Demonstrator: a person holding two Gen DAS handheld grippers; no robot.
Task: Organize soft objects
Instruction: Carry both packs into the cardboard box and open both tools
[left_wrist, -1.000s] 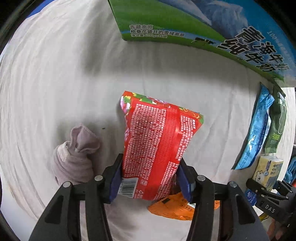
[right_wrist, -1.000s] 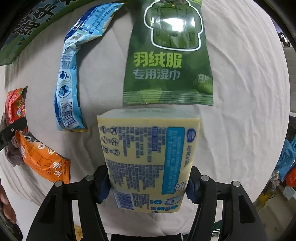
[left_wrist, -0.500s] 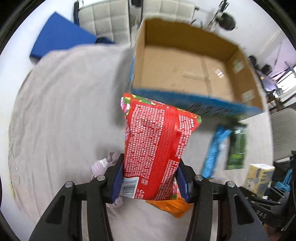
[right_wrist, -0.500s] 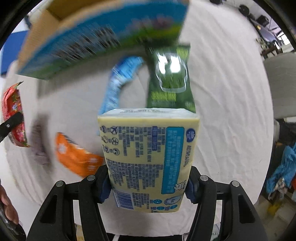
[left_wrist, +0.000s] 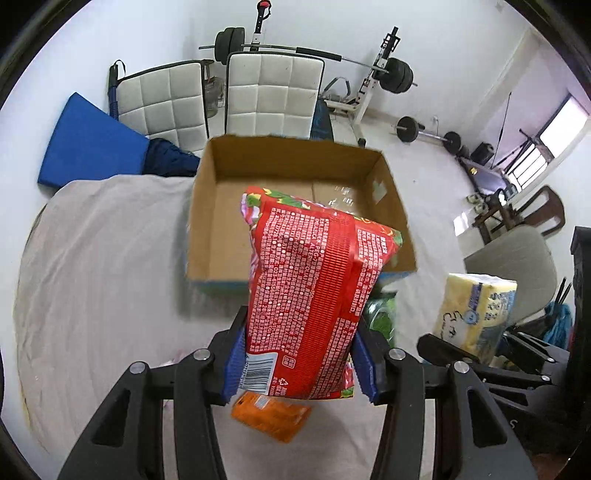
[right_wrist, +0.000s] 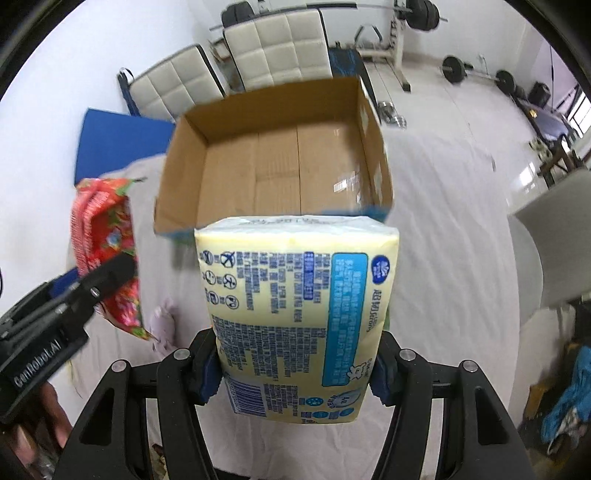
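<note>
Transport is the step in hand: both grippers are loaded and raised above the cloth-covered table (left_wrist: 92, 258), facing the open cardboard box (left_wrist: 295, 155), whose floor looks bare. The left gripper (left_wrist: 297, 363) has its fingers closed partway on the lower end of a red snack bag (left_wrist: 314, 295), blue pads pressed into both sides, the bag standing up and leaning toward the box's near wall. The right gripper (right_wrist: 291, 373) squeezes a yellow tissue pack (right_wrist: 299, 314) the same way, held upright just short of the near rim. On the table below, an orange packet (left_wrist: 271, 415) lies under the left gripper, a green packet (left_wrist: 380, 314) shows partly behind the red bag, and a pale purple cloth (right_wrist: 164, 325) sits near the left side in the right view; these look like the pieces left to gather. The next move probably calls for carrying each load forward over the near wall, clear of the rim, then lowering it and spreading the fingers so it drops inside. With both hands arriving together, placing them side by side without collision would matter.
</note>
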